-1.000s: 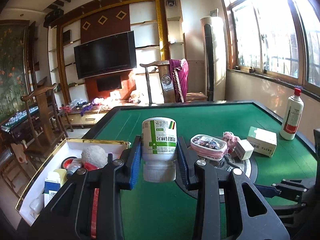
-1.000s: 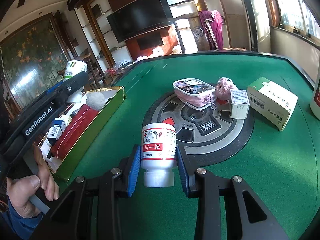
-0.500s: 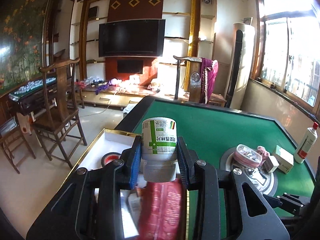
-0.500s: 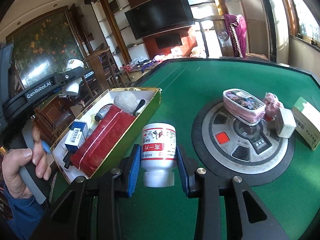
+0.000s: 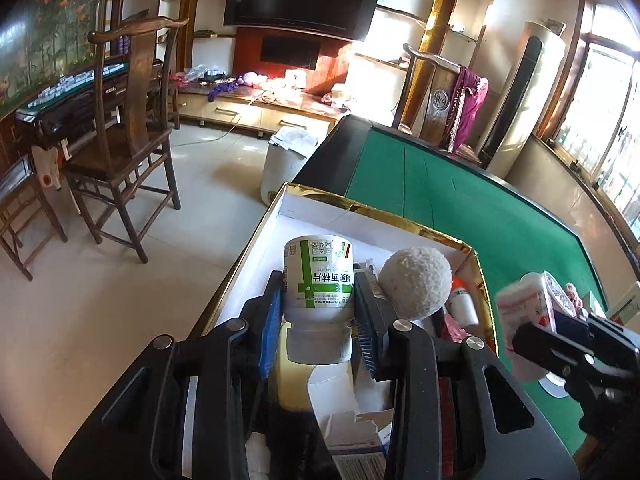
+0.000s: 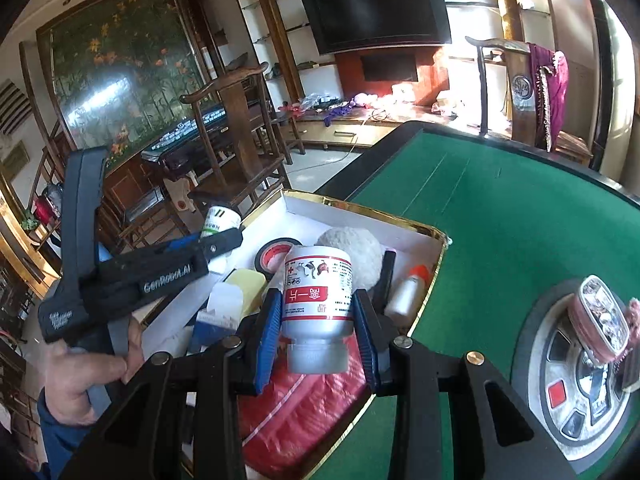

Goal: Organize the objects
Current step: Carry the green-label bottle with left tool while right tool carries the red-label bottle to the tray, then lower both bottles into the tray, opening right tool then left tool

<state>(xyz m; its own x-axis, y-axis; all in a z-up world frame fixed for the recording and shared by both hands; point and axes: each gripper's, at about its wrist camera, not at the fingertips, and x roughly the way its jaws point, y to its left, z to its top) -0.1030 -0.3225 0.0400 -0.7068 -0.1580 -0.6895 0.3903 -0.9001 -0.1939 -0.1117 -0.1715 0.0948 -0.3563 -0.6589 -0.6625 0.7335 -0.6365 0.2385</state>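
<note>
— Both bottles have travelled from over the green felt to above the gold-rimmed box (image 6: 438,258); a second ago the green-labelled bottle (image 5: 319,280) hung over the table (image 5: 472,200).
— And its grip?
— Unchanged. The left gripper (image 5: 318,324) has its blue pads pressed on that bottle's sides, cap toward the camera, jaws partly closed around it, above the box's white floor.
— The other one?
— The right gripper (image 6: 318,330) clamps the red-labelled bottle (image 6: 317,294) the same way, now above the red pouch (image 6: 296,412) inside the box.
— What surrounds them?
— A fuzzy white ball (image 5: 416,284), tape roll (image 6: 276,258) and small white bottle (image 6: 408,290) lie in the box; the pink tin (image 6: 602,318) stays on the table's centre dial.
</note>
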